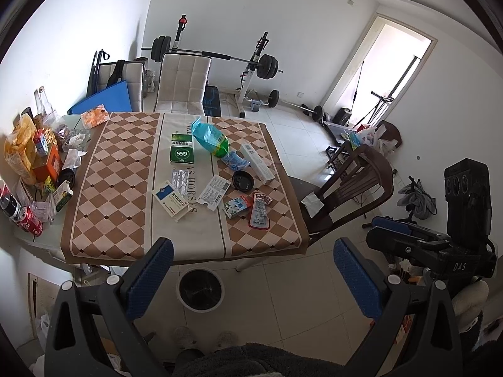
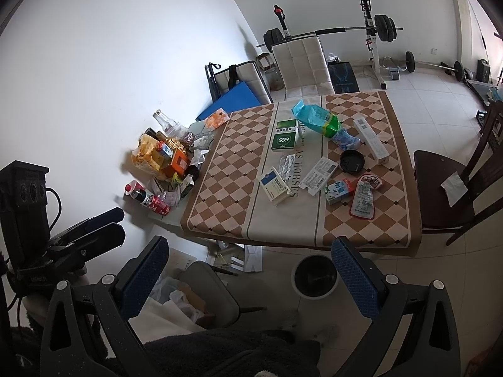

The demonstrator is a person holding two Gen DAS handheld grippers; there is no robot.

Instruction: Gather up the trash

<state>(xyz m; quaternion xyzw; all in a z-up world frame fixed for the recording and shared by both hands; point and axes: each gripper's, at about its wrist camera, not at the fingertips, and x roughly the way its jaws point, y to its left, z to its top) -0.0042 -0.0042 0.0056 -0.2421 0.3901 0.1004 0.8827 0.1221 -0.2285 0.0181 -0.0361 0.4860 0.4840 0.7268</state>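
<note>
Trash lies scattered on the checkered tablecloth (image 1: 119, 194): a green 999 box (image 1: 181, 154), a blue-green snack bag (image 1: 210, 138), a white-blue medicine box (image 1: 172, 203), a blister pack (image 1: 180, 178), a black lid (image 1: 242, 181), a small milk carton (image 1: 236, 207) and a red wrapper (image 1: 259, 213). A white bin (image 1: 200, 289) with a black liner stands on the floor under the table's near edge; it also shows in the right wrist view (image 2: 315, 275). My left gripper (image 1: 253, 279) is open and empty, above the floor before the table. My right gripper (image 2: 250, 278) is open and empty too.
A heap of snack packs, cans and bottles (image 1: 31, 169) fills the table's left end. A dark wooden chair (image 1: 349, 188) stands at the right, a beige chair (image 1: 184, 83) behind. A barbell rack (image 1: 251, 62) stands at the back wall. A grey chair (image 2: 201, 295) sits near my right gripper.
</note>
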